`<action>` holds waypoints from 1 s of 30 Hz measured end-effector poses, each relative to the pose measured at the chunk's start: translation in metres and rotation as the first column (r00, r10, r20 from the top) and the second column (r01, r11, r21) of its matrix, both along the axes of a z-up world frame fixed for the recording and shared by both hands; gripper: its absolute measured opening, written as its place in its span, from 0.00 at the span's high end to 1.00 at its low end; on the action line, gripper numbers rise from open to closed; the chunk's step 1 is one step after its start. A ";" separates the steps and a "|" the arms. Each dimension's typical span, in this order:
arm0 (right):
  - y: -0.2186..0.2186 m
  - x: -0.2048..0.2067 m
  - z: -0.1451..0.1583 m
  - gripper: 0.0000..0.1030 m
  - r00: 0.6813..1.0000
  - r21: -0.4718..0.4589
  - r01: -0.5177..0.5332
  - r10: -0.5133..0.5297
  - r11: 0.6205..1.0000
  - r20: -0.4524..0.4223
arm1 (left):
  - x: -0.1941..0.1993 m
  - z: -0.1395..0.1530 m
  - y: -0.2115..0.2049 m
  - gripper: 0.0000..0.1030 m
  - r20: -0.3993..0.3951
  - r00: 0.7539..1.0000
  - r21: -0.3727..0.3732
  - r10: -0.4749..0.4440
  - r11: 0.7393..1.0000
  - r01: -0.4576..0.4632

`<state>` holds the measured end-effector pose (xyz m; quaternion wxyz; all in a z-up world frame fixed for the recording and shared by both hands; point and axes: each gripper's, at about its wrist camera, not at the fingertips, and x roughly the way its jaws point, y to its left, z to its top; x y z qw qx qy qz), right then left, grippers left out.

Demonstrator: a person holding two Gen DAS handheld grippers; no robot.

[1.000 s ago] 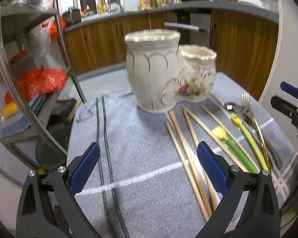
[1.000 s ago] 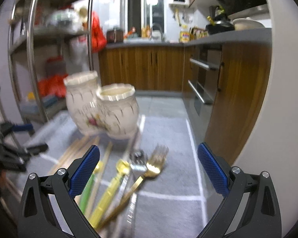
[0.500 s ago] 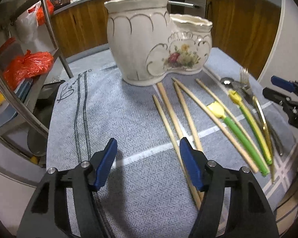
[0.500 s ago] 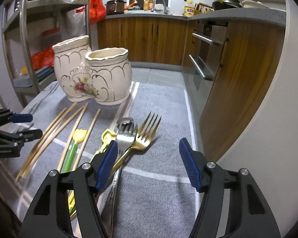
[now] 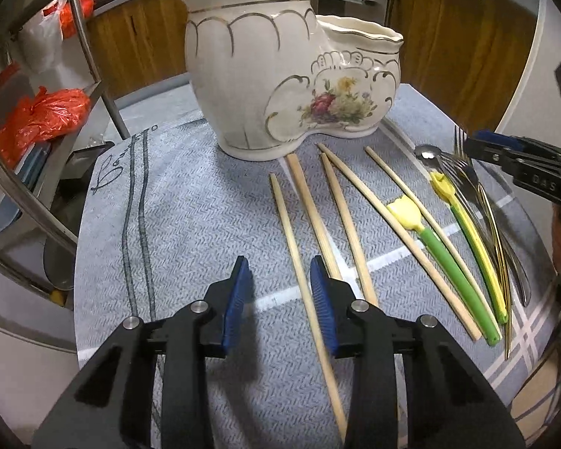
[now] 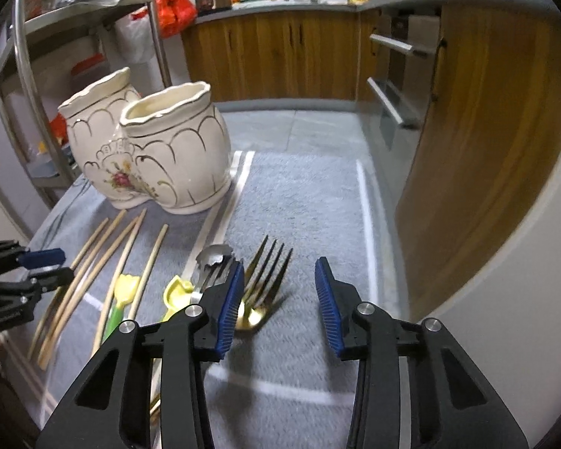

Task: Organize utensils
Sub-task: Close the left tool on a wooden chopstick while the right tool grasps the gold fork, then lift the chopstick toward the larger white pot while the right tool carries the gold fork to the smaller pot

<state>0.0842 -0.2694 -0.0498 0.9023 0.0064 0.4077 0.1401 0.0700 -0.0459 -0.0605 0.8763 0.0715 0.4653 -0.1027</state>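
Note:
A cream two-pot ceramic utensil holder (image 5: 280, 75) stands at the back of a grey cloth (image 5: 190, 202); it also shows in the right wrist view (image 6: 157, 149). Several wooden chopsticks (image 5: 299, 247) lie in front of it, beside a green-handled utensil (image 5: 452, 262), a yellow-handled one (image 5: 471, 235), a gold fork (image 6: 265, 273) and a silver fork (image 6: 213, 265). My left gripper (image 5: 280, 299) is partly open and empty, low over the leftmost chopstick. My right gripper (image 6: 278, 299) is partly open and empty, its jaws around the gold fork's head.
A metal shelf rack (image 5: 37, 112) with orange bags stands left of the table. Wooden kitchen cabinets (image 6: 280, 56) and an oven front (image 6: 396, 86) lie behind. The cloth's right edge (image 6: 366, 224) is near a white wall.
Both grippers have narrowed from wide open to partly open. Both have moved down and forward toward the cloth, the left to the chopsticks, the right to the forks.

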 end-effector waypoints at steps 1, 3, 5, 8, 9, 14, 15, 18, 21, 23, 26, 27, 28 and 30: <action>-0.001 0.004 -0.002 0.62 1.000 0.016 -0.004 0.004 1.000 -0.015 | 0.001 0.000 0.000 0.67 0.001 1.000 -0.001 -0.001 1.000 0.001; -0.004 0.010 -0.006 0.66 0.999 0.064 -0.013 0.016 0.998 -0.046 | 0.001 0.000 -0.001 0.67 0.004 1.000 -0.007 -0.005 1.000 0.005; -0.006 0.014 -0.007 0.77 0.998 0.094 -0.016 0.022 0.995 -0.061 | 0.002 -0.001 0.000 0.67 0.007 1.000 -0.007 -0.013 1.000 0.013; -0.008 0.012 -0.004 0.95 0.999 0.114 -0.022 0.028 0.993 -0.046 | -0.001 -0.001 0.003 0.83 0.007 1.000 -0.013 -0.013 1.000 0.013; -0.009 0.011 -0.003 0.96 0.999 0.117 -0.021 0.025 0.993 -0.038 | 0.001 -0.001 0.007 0.87 -0.002 1.000 -0.025 -0.012 1.000 0.012; -0.011 -0.007 0.019 0.96 0.998 0.120 -0.020 0.013 0.993 0.055 | 0.012 0.000 0.027 0.94 -0.040 0.999 -0.119 -0.004 0.993 -0.001; -0.011 -0.013 0.026 0.97 0.996 0.122 -0.021 0.010 0.992 0.084 | 0.012 -0.001 0.028 0.94 -0.040 0.999 -0.118 -0.003 0.993 -0.002; -0.013 -0.026 0.041 0.97 0.990 0.119 -0.021 0.004 0.993 0.140 | 0.010 -0.001 0.028 0.94 -0.017 1.000 -0.101 -0.013 0.995 0.011; -0.010 -0.043 0.062 0.97 0.976 0.113 -0.034 0.009 0.993 0.216 | 0.000 -0.005 0.024 0.94 0.049 0.998 -0.061 -0.039 0.997 0.042; -0.007 -0.056 0.072 0.97 0.965 0.097 -0.037 0.010 0.995 0.263 | -0.008 -0.005 0.018 0.95 0.076 0.996 -0.021 -0.052 0.998 0.054; -0.002 -0.074 0.089 0.97 0.941 0.059 -0.039 0.016 0.998 0.338 | -0.011 -0.004 0.020 0.95 0.093 0.994 -0.044 -0.062 0.997 0.066; 0.001 -0.080 0.094 0.97 0.931 0.046 -0.041 0.021 0.998 0.364 | -0.013 -0.002 0.024 0.95 0.111 0.992 -0.056 -0.058 0.996 0.065; 0.003 -0.085 0.098 0.97 0.924 0.039 -0.043 0.025 0.998 0.381 | -0.015 0.000 0.024 0.95 0.122 0.991 -0.061 -0.056 0.996 0.063; 0.008 -0.093 0.106 0.97 0.910 0.013 -0.042 0.033 0.999 0.413 | -0.020 0.004 0.028 0.96 0.153 0.987 -0.065 -0.051 0.996 0.062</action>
